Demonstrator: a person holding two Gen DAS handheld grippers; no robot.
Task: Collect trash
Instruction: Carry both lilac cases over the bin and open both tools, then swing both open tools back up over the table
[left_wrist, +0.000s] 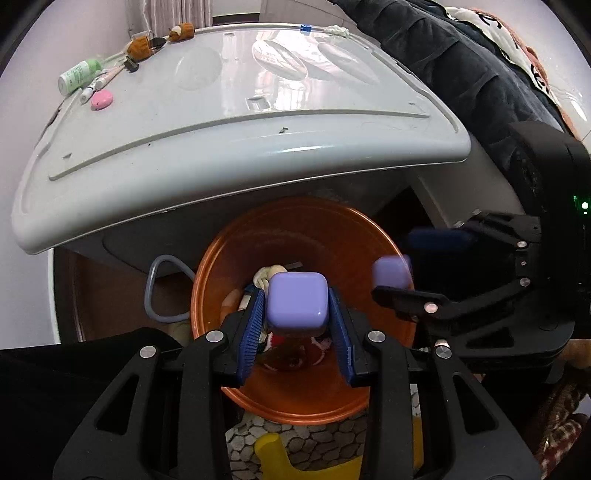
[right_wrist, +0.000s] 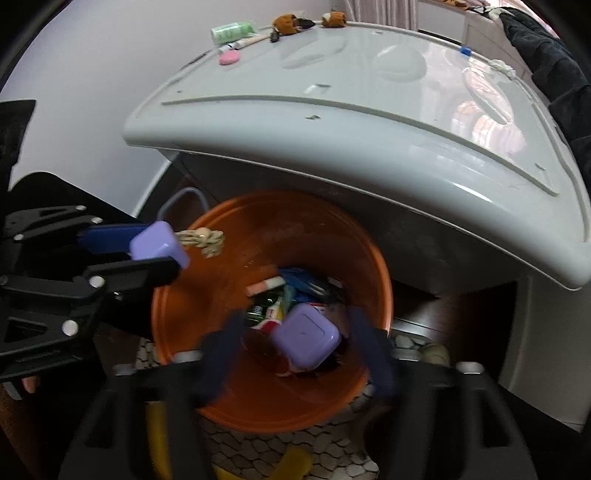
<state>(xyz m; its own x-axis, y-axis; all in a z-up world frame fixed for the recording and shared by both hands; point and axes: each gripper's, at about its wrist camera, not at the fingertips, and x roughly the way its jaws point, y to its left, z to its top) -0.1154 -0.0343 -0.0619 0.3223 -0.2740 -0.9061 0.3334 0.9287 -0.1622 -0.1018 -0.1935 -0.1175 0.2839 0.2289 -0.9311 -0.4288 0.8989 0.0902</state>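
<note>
My left gripper (left_wrist: 297, 325) is shut on a purple square case (left_wrist: 297, 303) and holds it over the orange bin (left_wrist: 332, 402), which has several pieces of trash at its bottom. In the right wrist view the left gripper (right_wrist: 155, 254) with its case (right_wrist: 157, 245) is above the bin's left rim (right_wrist: 384, 280). My right gripper (right_wrist: 295, 343) is open and blurred over the bin; a second purple case (right_wrist: 306, 341) is loose between its fingers, touching neither. That case also shows in the left wrist view (left_wrist: 392, 271), beside the right gripper (left_wrist: 402, 264).
A grey-white tabletop (left_wrist: 258, 122) overhangs the bin, carrying a green bottle (left_wrist: 79, 75), a pink oval (left_wrist: 101, 99), pens and brown toys at its far left. Dark clothing (left_wrist: 461, 66) hangs at the right. A yellow object (left_wrist: 280, 458) lies on the pebble mat below.
</note>
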